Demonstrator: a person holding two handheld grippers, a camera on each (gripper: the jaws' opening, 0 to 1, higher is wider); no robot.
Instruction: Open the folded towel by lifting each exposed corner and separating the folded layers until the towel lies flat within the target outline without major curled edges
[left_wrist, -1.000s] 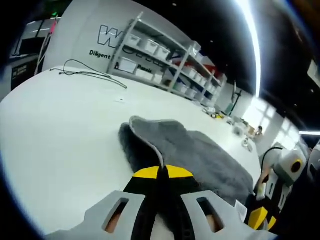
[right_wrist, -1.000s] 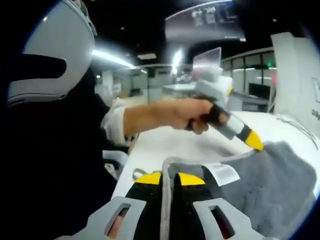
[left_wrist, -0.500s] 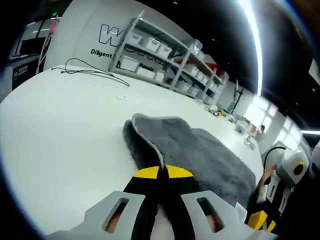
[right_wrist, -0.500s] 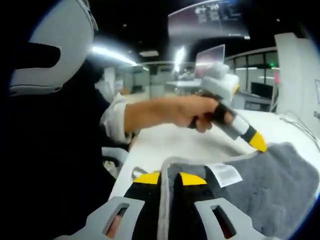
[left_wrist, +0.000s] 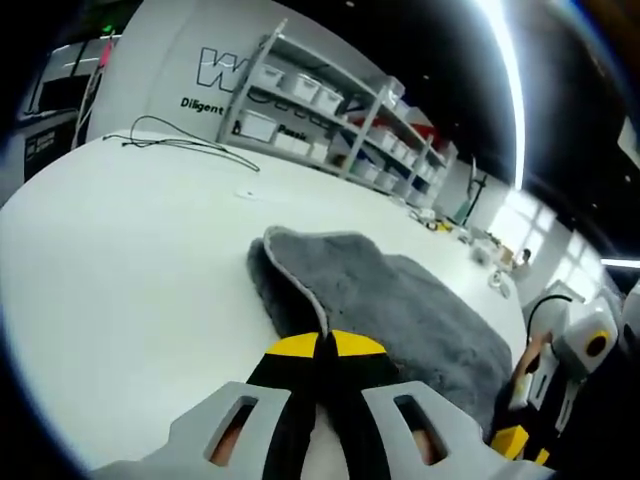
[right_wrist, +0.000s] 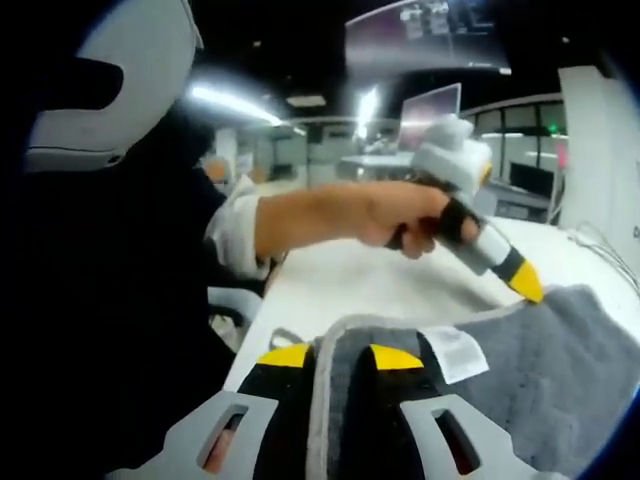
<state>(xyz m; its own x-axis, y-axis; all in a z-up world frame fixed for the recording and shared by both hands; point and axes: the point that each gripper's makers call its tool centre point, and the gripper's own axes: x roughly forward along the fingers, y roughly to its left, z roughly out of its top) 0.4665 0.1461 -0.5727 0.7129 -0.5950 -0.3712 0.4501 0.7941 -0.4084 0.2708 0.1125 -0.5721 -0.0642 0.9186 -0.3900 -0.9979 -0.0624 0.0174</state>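
In the left gripper view, the left gripper (left_wrist: 320, 345) has its yellow-tipped jaws pressed together on the pale hem of the grey towel (left_wrist: 400, 300), which spreads toward 2 o'clock over the white table (left_wrist: 120, 260). A thin cable (left_wrist: 180, 143) lies at 11 o'clock. In the right gripper view, the right gripper (right_wrist: 338, 355) pinches the towel's near edge between narrow jaws, just beside a white label (right_wrist: 455, 352); at 2 o'clock a hand (right_wrist: 395, 212) holds the other gripper at the towel's far corner

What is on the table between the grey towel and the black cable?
Nothing large: in the left gripper view, bare white table separates the grey towel from the black cable.
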